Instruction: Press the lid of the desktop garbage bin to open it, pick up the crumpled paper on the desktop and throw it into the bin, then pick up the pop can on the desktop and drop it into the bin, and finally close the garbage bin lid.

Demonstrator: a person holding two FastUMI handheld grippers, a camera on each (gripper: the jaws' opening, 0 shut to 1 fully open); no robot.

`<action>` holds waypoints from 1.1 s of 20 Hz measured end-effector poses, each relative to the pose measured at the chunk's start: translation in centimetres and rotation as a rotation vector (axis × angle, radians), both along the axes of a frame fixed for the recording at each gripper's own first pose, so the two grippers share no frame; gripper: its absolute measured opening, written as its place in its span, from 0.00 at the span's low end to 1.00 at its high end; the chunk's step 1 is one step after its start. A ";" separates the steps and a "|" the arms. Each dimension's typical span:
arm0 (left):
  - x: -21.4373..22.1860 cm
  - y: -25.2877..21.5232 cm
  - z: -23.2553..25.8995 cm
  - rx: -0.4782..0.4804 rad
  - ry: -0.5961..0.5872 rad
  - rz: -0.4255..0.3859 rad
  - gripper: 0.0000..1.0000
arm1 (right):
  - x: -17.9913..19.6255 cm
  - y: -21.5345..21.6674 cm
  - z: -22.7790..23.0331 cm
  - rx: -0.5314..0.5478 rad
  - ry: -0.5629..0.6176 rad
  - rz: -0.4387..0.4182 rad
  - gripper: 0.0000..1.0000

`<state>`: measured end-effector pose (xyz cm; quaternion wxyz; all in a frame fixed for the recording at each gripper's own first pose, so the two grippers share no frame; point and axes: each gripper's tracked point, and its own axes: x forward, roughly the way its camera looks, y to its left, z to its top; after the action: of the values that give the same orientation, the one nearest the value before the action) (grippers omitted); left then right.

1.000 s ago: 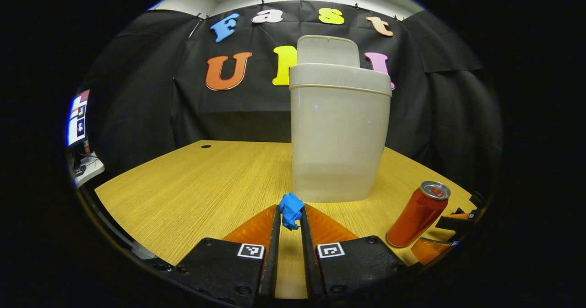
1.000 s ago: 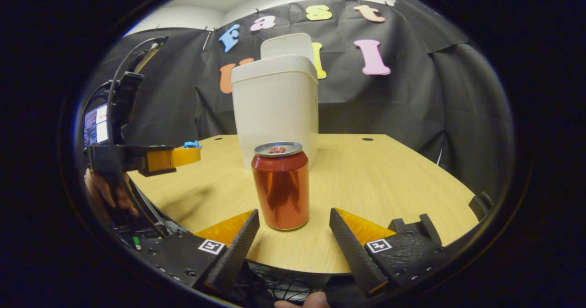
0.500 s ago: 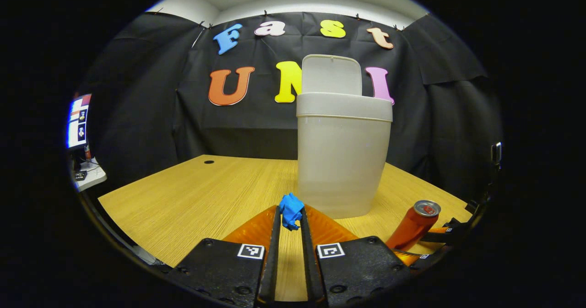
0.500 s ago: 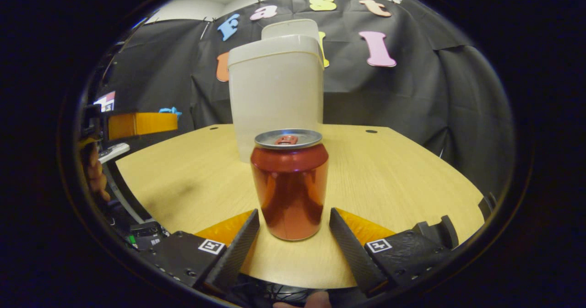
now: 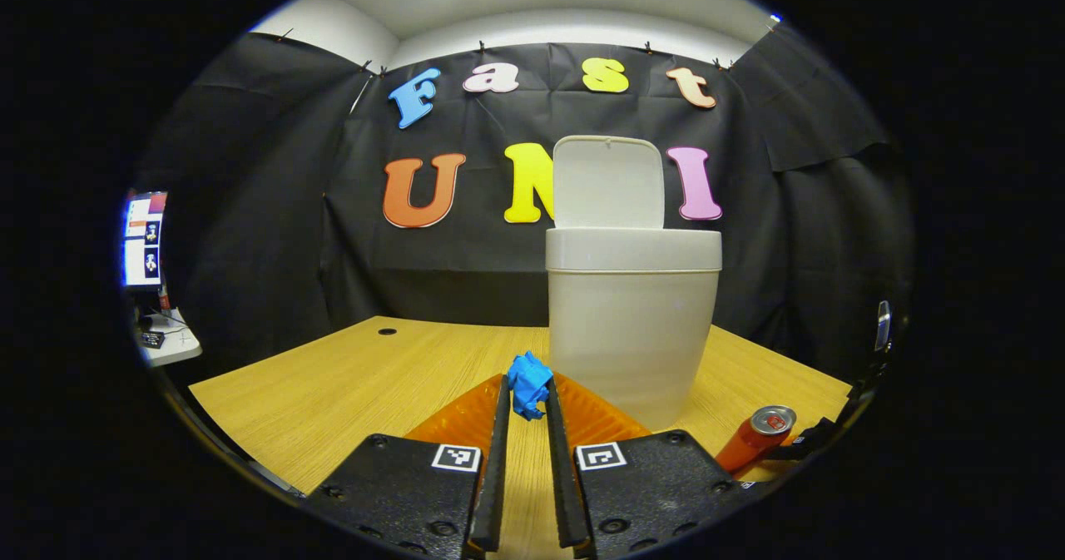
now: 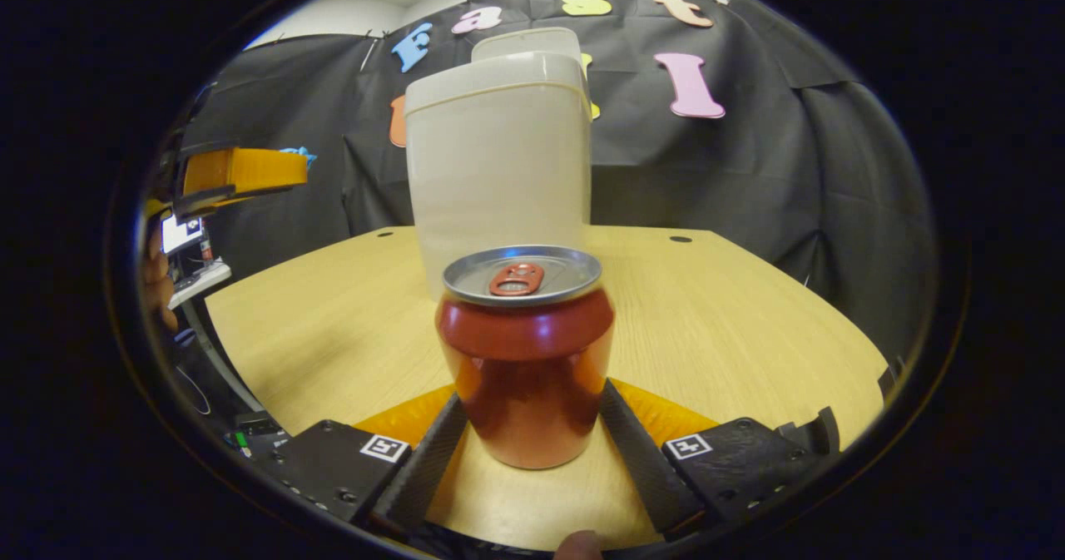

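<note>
Left hand-held gripper (image 5: 526, 393): narrowed onto the crumpled blue paper (image 5: 529, 384), which sits pinched between both fingertips, raised clear of the wooden surface (image 5: 349, 377). In the right gripper view this same hand-held gripper shows far off at the left edge, held high, with a bit of the blue paper at its tip (image 6: 298, 154) and part of a person's hand (image 6: 155, 273) below it.
Right hand-held gripper (image 6: 522, 414): fingers spread to either side of the pop can (image 6: 524, 352), close against its lower sides; whether they press on it I cannot tell.
Pop can: red, upright on the surface, pull tab on top, standing in front of the garbage bin (image 6: 499, 169). In the left gripper view it appears small at the lower right (image 5: 755, 438), with a part of the right hand-held gripper just beside it.
Garbage bin: off-white, upright on the surface toward the back, directly ahead of the left hand-held gripper in the left gripper view (image 5: 632, 327).
Bin lid (image 5: 609, 181): flipped up, standing upright above the bin's rim, so the bin is open.
Crumpled paper: above the surface, in front of the bin and lower than its rim in the left gripper view, apart from the bin.
Surface: light wood grain, with a small round hole (image 5: 387, 331) near the back left corner.
Surroundings: a lit screen (image 5: 141, 240) at the far left, beyond the surface's edge.
</note>
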<state>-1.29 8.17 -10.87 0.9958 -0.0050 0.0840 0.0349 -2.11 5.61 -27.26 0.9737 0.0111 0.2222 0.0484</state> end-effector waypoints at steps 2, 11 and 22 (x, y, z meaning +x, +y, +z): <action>0.4 -0.1 0.6 0.019 -0.005 0.001 0.28 | 0.0 0.1 0.2 -0.007 -0.006 0.006 0.92; 2.3 1.9 6.7 -0.004 -0.096 0.052 0.28 | -0.3 -1.0 5.1 0.030 -0.080 0.050 0.80; 10.7 -2.8 15.5 -0.034 -0.205 -0.100 0.27 | -2.2 -4.1 7.8 0.036 -0.124 0.003 0.79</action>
<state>9.40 5.34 4.61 0.9995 -0.0212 -0.0175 -0.0167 -4.33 1.49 -19.47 0.9852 0.0254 0.1604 0.0545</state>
